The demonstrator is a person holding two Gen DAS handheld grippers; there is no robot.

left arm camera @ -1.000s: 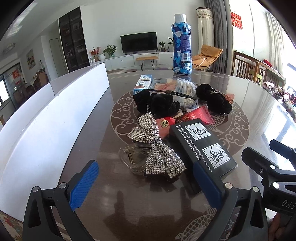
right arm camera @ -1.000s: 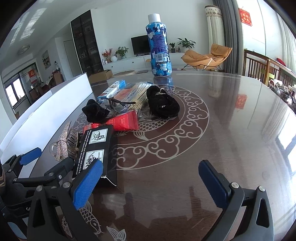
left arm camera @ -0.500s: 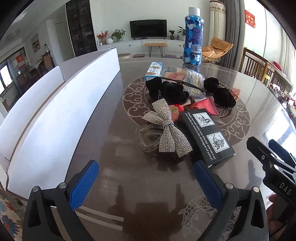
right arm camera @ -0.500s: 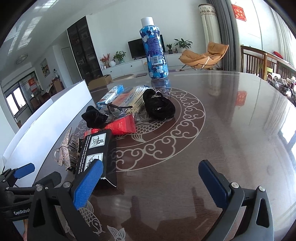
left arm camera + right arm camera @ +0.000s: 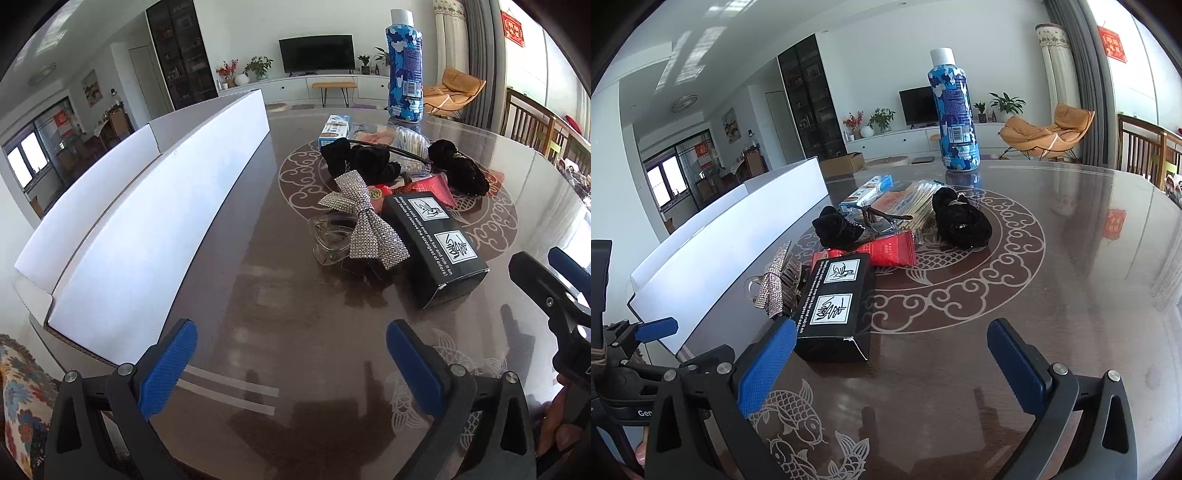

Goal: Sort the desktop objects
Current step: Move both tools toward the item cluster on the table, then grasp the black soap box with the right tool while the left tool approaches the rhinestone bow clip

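Both the left tongs (image 5: 291, 363) and right tongs (image 5: 892, 363) gape wide and empty over the counter (image 5: 1071, 295), so approach the black box (image 5: 437, 243) at one o'clock squarely, gripping its long sides.

We see a brown table (image 5: 1089, 295) with pale scrollwork, a blue camouflage bottle (image 5: 955, 114), a black box (image 5: 834, 306) with white labels, a silver rhinestone bow (image 5: 364, 221) and blue-padded tongs (image 5: 291, 367).

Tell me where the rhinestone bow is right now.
In the left wrist view the rhinestone bow lies centre-right on the table, atop a clear hair claw, beside the black box.
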